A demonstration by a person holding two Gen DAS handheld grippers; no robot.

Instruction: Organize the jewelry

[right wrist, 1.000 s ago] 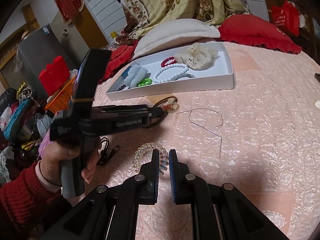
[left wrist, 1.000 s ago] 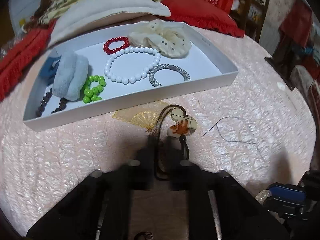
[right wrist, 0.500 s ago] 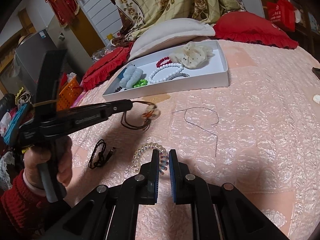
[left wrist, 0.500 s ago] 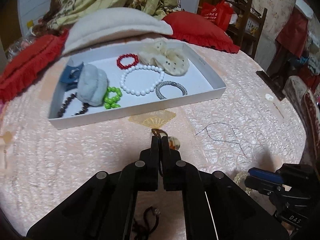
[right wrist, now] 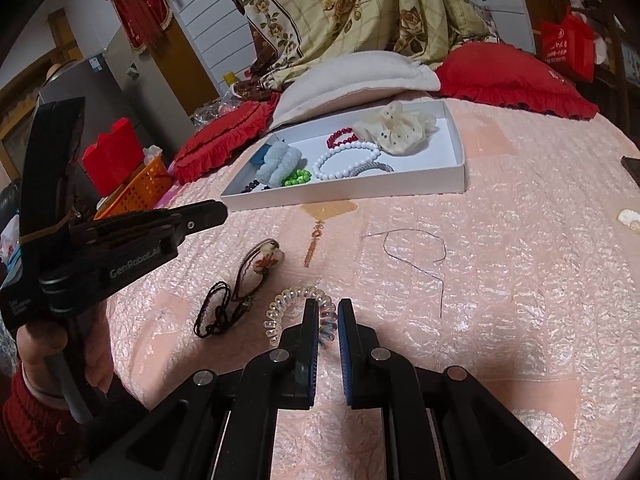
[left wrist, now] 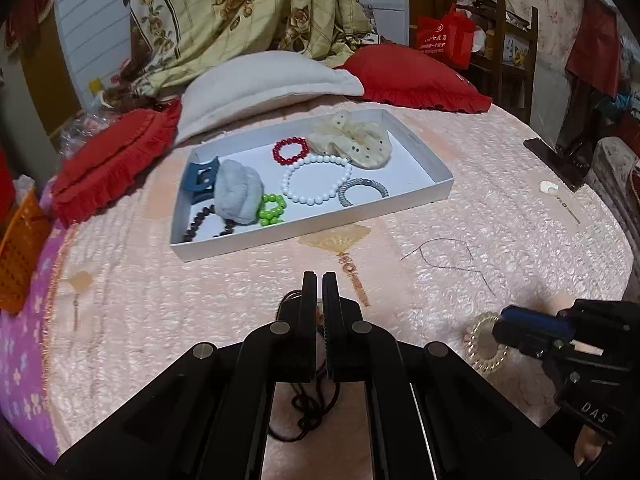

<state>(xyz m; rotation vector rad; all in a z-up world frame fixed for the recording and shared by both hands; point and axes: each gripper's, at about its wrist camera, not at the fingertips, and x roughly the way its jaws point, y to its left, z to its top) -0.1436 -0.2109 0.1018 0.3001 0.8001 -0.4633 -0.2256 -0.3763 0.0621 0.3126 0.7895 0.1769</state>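
A white tray [left wrist: 436, 190] [right wrist: 456, 152] on the pink bedspread holds several bracelets and scrunchies. A pendant necklace on a dark cord [right wrist: 264, 260] lies on the bedspread, its cord [left wrist: 308, 404] showing under my left fingers. My left gripper [left wrist: 319, 280] [right wrist: 216, 214] is shut and empty, raised above the necklace. My right gripper [right wrist: 328, 308] [left wrist: 508, 316] is nearly shut and empty, its tips at a clear spiral hair tie [right wrist: 296, 300] [left wrist: 484, 344]. A thin dark thread necklace [right wrist: 416, 248] [left wrist: 448, 256] lies to the right.
A white pillow [left wrist: 272, 80] and red cushions [left wrist: 412, 76] lie behind the tray. An orange basket [right wrist: 136, 192] stands at the left edge of the bed. A small white shell piece [left wrist: 548, 188] lies at the far right.
My left gripper lifted with the pendant necklace, then let it fall; the necklace now lies on the bedspread and the gripper is higher and empty. My right gripper stayed by the hair tie.
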